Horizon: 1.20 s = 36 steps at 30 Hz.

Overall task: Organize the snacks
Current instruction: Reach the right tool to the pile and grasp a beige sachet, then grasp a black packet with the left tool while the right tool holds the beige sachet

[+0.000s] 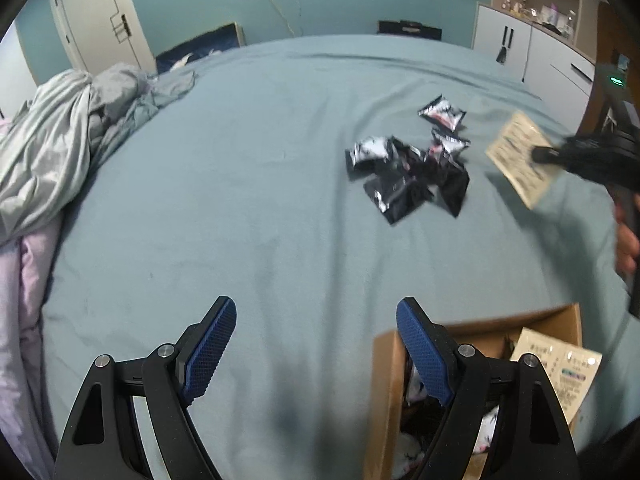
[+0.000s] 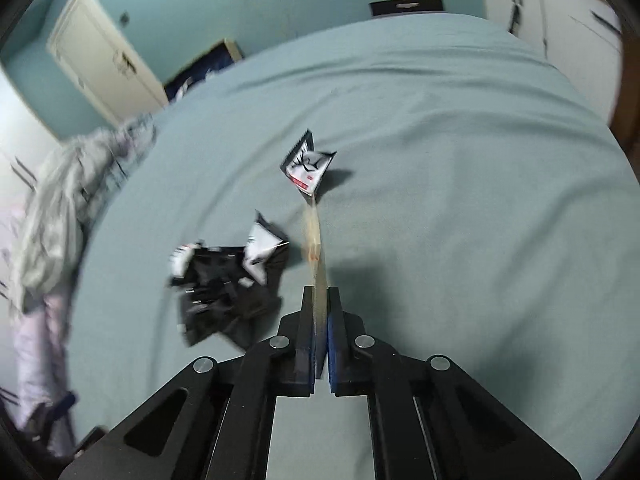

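A heap of black-and-white snack packets (image 1: 408, 168) lies on the teal bed sheet (image 1: 260, 160). My left gripper (image 1: 316, 320) hovers open over bare sheet, beside a cardboard box (image 1: 386, 392) that holds more packets and a beige packet (image 1: 568, 376). My right gripper (image 1: 540, 155) is shut on a flat beige snack packet (image 1: 516, 156), lifted above the bed to the right of the heap. In the right wrist view the beige packet (image 2: 318, 264) shows edge-on between the pressed pads of the right gripper (image 2: 320, 292), with the black packets (image 2: 228, 280) to its left and one packet (image 2: 308, 168) apart, farther off.
A crumpled grey duvet (image 1: 64, 144) and a pink blanket (image 1: 24, 320) are piled along the bed's left side. White cabinets (image 1: 532, 48) stand at the far right, a white door (image 1: 96, 20) at the far left. A hand (image 1: 626, 244) holds the right gripper's handle.
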{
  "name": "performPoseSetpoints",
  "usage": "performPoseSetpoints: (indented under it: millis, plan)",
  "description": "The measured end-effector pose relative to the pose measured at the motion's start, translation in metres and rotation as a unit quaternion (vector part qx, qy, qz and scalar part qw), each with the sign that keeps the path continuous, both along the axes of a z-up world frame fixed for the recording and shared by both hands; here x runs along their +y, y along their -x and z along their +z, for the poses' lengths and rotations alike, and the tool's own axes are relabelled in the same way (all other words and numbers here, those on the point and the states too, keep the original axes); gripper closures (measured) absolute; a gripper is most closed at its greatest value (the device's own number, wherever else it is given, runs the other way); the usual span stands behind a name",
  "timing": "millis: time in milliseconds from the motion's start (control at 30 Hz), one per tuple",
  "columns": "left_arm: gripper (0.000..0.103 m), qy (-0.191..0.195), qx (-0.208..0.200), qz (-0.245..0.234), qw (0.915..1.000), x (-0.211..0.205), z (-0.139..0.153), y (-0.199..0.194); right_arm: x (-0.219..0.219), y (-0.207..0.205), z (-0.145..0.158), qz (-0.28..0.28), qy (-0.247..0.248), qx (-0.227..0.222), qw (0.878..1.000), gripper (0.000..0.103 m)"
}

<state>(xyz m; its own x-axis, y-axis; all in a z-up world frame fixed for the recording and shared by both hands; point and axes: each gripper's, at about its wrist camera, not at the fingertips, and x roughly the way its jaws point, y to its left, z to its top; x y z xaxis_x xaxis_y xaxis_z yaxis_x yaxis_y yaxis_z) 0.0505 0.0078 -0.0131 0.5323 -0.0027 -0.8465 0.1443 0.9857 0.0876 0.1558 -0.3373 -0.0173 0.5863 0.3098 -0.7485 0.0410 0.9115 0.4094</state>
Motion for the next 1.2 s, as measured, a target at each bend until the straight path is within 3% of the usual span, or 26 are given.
performPoseSetpoints:
  millis: [133,300,433,567,700,833,900,933,967,1100,1200]
  plan:
    - [0.020,-0.011,-0.001,-0.049,0.9987,-0.018,0.009,-0.021,-0.009,0.049,0.024,-0.015,-0.038,-0.016,0.999,0.101]
    - [0.017,-0.031,0.018,-0.100,0.9943,-0.059,-0.003,-0.062,-0.014,0.145,0.054,-0.036,-0.066,-0.069,0.995,0.101]
    - [0.017,-0.045,0.053,-0.102,0.9924,-0.085,-0.032,-0.103,-0.008,0.225,0.044,-0.036,-0.086,-0.087,0.992,0.101]
    - [0.017,-0.073,0.073,-0.091,0.9905,-0.096,-0.062,-0.138,-0.013,0.259,0.025,-0.044,-0.134,-0.081,0.987,0.101]
    - [0.036,-0.059,0.131,-0.090,0.9855,-0.099,-0.081,-0.162,-0.018,0.240,0.022,-0.029,-0.143,-0.087,0.985,0.101]
    - [0.058,-0.046,0.140,-0.102,0.9839,-0.104,-0.087,-0.165,-0.012,0.212,0.004,-0.020,-0.130,-0.051,0.990,0.101]
    - [0.082,-0.055,0.119,-0.116,0.9845,-0.111,-0.084,-0.157,-0.010,0.204,0.005,-0.020,-0.128,-0.048,0.990,0.101]
    - [0.088,-0.060,0.108,-0.119,0.9852,-0.114,-0.081,-0.153,-0.011,0.204,0.006,-0.021,-0.126,-0.048,0.991,0.101]
    - [0.103,-0.060,0.103,-0.123,0.9852,-0.116,-0.078,-0.149,-0.011,0.205,0.008,-0.023,-0.126,-0.050,0.990,0.101]
    - [0.103,-0.052,0.082,-0.116,0.9885,-0.112,-0.052,-0.124,-0.010,0.215,0.016,-0.031,-0.125,-0.061,0.990,0.101]
    - [0.103,-0.043,0.052,-0.109,0.9917,-0.100,-0.016,-0.097,-0.001,0.224,0.019,-0.031,-0.111,-0.063,0.991,0.101]
